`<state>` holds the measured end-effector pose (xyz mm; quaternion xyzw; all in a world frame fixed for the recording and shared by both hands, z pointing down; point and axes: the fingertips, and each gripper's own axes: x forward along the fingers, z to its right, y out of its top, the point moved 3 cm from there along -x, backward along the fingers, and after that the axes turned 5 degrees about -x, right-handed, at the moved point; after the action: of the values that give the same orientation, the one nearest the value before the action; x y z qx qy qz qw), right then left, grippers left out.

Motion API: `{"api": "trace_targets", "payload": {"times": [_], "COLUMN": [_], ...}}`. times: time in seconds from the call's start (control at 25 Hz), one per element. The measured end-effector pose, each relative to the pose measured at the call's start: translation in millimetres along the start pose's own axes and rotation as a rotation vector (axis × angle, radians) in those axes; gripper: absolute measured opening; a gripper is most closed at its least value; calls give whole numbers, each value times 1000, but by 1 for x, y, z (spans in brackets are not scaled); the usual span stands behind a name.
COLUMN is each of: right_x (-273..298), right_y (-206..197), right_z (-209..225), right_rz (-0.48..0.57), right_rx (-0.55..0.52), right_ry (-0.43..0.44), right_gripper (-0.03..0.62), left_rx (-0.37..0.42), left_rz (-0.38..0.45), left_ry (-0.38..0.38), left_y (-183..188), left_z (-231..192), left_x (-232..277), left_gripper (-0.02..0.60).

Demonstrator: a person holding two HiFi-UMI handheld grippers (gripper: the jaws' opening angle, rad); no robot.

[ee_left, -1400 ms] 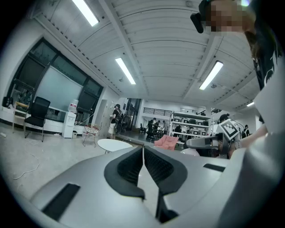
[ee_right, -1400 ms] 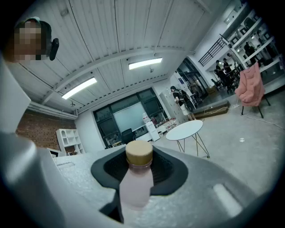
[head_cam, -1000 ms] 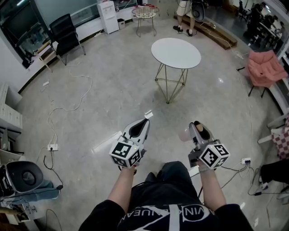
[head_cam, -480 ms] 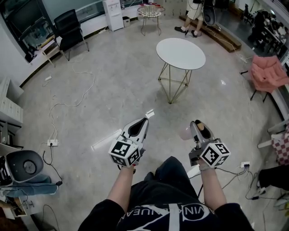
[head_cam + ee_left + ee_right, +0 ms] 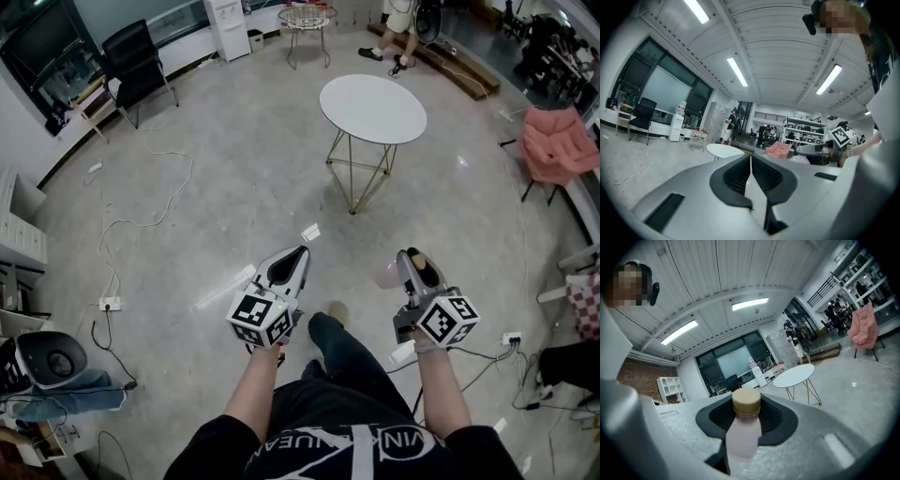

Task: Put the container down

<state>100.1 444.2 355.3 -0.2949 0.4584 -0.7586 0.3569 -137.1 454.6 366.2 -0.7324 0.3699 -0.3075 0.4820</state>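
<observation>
Right gripper view first: my right tool (image 5: 746, 420) is partly closed, pads pressing either side of the container (image 5: 742, 439), a pale pink bottle with a tan cap (image 5: 746, 401). That's a firm hold, gripped just under the cap.

Which way does it point? Cap end leads, out toward the jaw tips and up at the ceiling; the body trails back toward the tool's base and hangs below the jaws. So the long axis runs roughly along the tool, tilted upward. From the head view the pale body pokes out on the tool's left side. Exact lean, I can't tell.

Left tool (image 5: 751, 168): jaws together, nothing between them, held level beside the right one.

Where am I in the job? By my reckoning this is the carry. The container is up in the air with only floor (image 5: 234, 216) beneath it, and the round white table (image 5: 370, 108) stands well ahead of both tools.

Next move, as I judge it: close on the table, bring the base underneath, lower until it rests, then part the jaws. Let go early or tilted and it topples.
</observation>
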Motion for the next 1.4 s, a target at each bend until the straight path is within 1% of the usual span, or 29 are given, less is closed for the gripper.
{"api": "trace_targets", "payload": {"times": [0.2,0.36,0.72,0.92,1.2,1.4], "right_x": [22,46,103,135,162,174], "right_y": [11,27,50,61,75,80], "right_z": [20,44,83,103,137,150], "right_rz": [8,13,-29,-38,-30,-38], "right_rx": [11,17,-8,-10,-17,-7], "right_ry": [-7,-7,3,8,29,24], "right_gripper": [123,123,123,123,123,123], "left_rx": [7,10,-1,2,11,4], "left_rz": [-11,-17,-50,-51,-48,-53], "left_ry": [-16,-22,-33,-32,-37,-29], "left_y": [12,25,40,53,54,54], "left_z": [-15,-23,-47,-64,-71,-78], "left_x": [37,78,148,185,229,242], "left_gripper": [15,15,15,15,15,15]}}
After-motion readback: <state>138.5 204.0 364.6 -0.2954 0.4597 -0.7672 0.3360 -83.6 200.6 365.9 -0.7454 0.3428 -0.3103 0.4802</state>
